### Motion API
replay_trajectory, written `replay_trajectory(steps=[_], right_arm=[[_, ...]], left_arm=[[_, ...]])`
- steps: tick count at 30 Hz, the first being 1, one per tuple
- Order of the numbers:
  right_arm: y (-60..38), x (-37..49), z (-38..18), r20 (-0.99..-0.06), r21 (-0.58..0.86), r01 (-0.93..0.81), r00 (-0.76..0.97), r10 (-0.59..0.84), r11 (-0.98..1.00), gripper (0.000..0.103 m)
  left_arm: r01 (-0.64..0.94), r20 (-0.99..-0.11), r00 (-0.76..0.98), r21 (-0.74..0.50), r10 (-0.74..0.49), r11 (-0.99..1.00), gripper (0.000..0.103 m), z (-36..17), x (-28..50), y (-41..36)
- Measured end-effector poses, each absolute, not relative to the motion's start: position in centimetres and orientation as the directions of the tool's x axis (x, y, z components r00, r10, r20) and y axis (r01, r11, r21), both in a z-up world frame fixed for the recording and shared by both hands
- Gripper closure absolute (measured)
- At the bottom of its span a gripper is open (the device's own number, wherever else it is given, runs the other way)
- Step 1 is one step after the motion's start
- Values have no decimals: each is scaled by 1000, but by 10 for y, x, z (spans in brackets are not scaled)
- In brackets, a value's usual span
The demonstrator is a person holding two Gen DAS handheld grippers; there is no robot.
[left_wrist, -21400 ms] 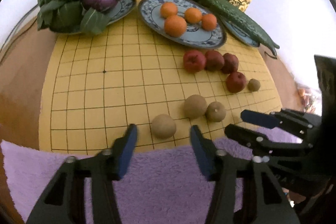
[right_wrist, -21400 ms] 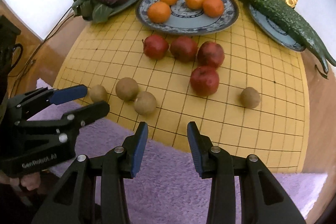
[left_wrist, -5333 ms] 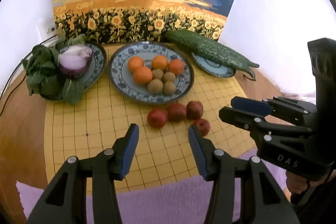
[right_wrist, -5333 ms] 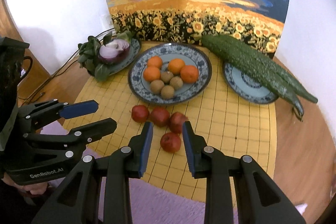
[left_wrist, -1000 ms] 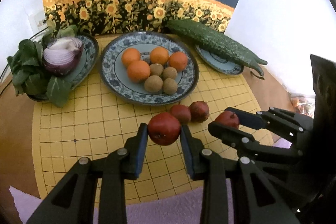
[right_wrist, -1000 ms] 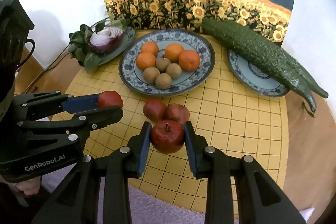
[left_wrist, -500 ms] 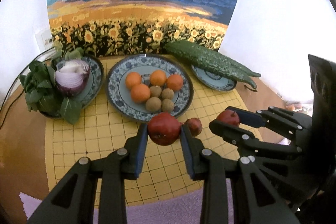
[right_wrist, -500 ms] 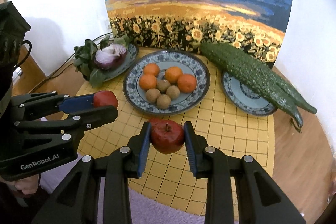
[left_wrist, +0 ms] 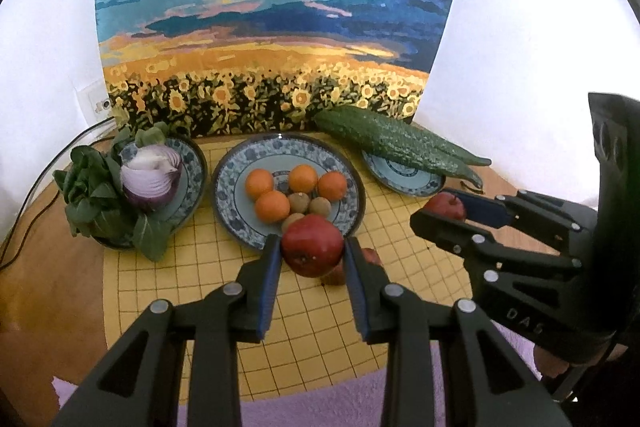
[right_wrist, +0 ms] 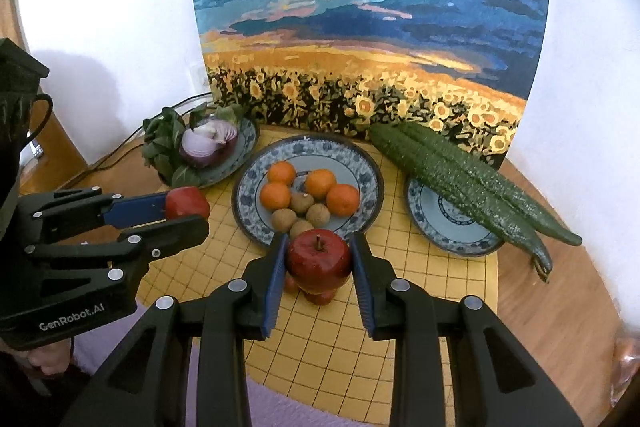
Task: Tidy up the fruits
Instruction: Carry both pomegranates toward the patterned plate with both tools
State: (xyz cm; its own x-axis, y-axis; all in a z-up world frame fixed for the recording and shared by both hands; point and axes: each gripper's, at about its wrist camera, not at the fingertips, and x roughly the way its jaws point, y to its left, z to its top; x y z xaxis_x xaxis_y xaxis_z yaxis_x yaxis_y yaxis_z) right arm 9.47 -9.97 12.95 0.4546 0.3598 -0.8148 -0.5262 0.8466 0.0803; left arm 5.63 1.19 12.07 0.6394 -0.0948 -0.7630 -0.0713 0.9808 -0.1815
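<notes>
We saw glossy red skin on the apple (right_wrist: pixel 319 259), matt black plastic on the right gripper (right_wrist: pixel 319 259) with ribbed blue pads (right_wrist: pixel 276 275), glazed ceramic on the fruit plate (right_wrist: pixel 362 163), bumpy skin on the cucumbers (right_wrist: pixel 460 175), polished wood on the table (right_wrist: pixel 560 287), and fluffy purple cloth (left_wrist: pixel 400 403).

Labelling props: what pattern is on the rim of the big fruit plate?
Blue-and-white floral rim; clearest in the right wrist view.

We see our right gripper (right_wrist: pixel 319 261) clamped on a red stemmed apple (right_wrist: pixel 319 259), our left gripper (right_wrist: pixel 188 213) pinching another red apple (right_wrist: pixel 187 202), both above the yellow gridded board (right_wrist: pixel 432 291).
</notes>
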Motion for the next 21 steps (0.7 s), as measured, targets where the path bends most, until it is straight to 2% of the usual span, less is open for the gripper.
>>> replay_trajectory(steps=[21], right_arm=[[-79,127,118,-822,71,-566,434,369,822,71]], left_arm=[[-92,-761,643,-181,-80,979,71,113,86,33]])
